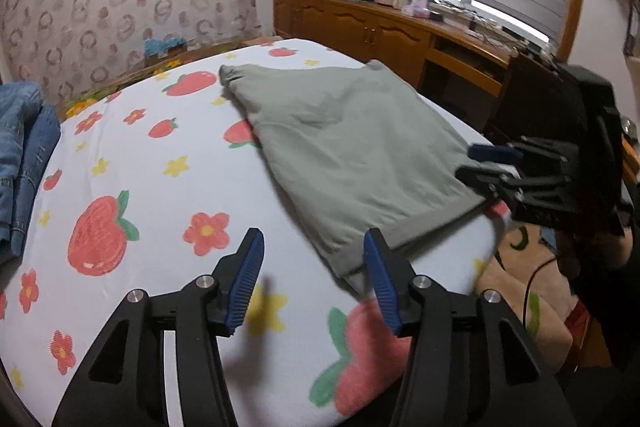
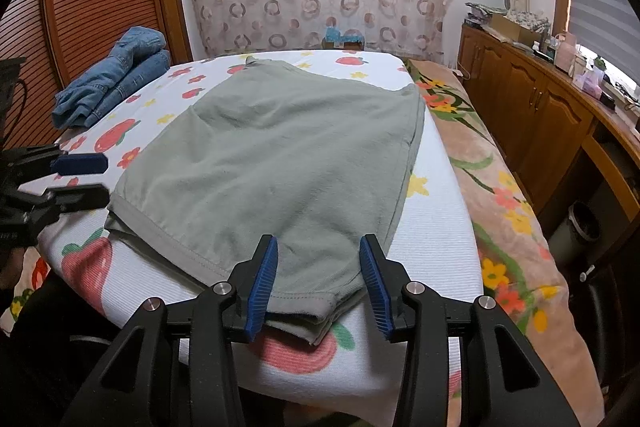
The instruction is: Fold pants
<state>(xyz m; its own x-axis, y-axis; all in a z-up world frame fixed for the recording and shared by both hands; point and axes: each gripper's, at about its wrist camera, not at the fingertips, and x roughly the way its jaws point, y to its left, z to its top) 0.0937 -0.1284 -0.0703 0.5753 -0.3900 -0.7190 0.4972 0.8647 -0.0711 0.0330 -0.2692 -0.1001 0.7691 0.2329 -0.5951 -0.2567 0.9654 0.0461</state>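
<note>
The green pants lie folded flat on my bed's strawberry blanket. My left hand-held gripper is open and holds nothing. My right hand-held gripper is open around the pants' near corner, not pinching it.

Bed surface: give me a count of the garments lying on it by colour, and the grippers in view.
Grey-green pants, folded, on the strawberry sheet: 1
Blue denim garments, a pile by the bed's far left edge; separate pieces cannot be told: 1 pile
Grippers: 2, left gripper and right gripper, both open
Total: 4
</note>
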